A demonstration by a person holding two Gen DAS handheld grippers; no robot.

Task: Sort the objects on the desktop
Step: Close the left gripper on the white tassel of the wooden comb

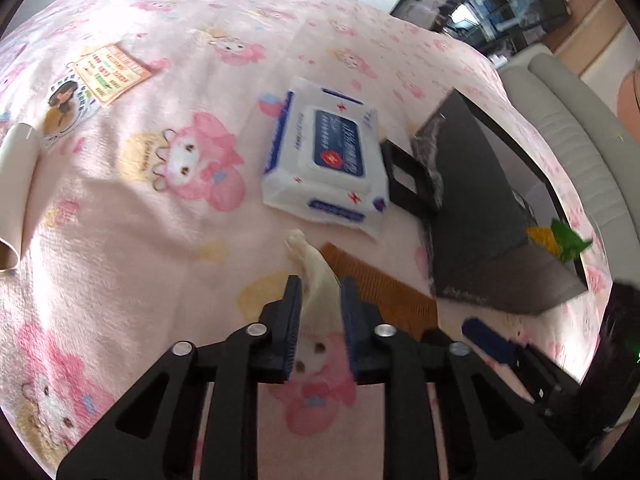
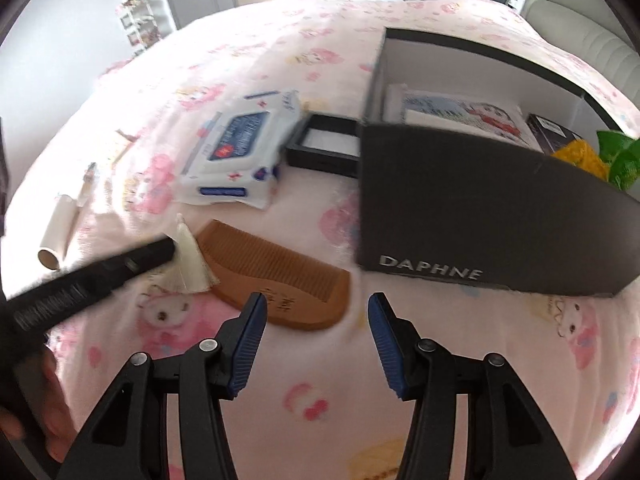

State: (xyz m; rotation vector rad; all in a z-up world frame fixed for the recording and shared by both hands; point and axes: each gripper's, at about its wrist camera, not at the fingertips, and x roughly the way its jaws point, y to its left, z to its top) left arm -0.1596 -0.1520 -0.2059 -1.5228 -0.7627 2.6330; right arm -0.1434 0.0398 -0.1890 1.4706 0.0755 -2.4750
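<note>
My left gripper (image 1: 320, 288) is shut on a cream white tassel (image 1: 316, 276), held just above the pink blanket; in the right wrist view the tassel (image 2: 190, 258) hangs at the left gripper's tip. A brown wooden comb (image 2: 276, 276) lies beside it, also in the left wrist view (image 1: 384, 292). My right gripper (image 2: 316, 312) is open and empty, just in front of the comb. A dark open box marked DAPHNE (image 2: 480, 204) stands to the right, holding booklets and a yellow-green toy (image 2: 600, 156).
A white-blue wet wipes pack (image 1: 324, 156) lies beyond the comb, with a small black frame tray (image 2: 324, 146) between it and the box. A white tube (image 1: 14, 188) and printed cards (image 1: 104, 76) lie at the left. A sofa (image 1: 580, 128) stands behind the box.
</note>
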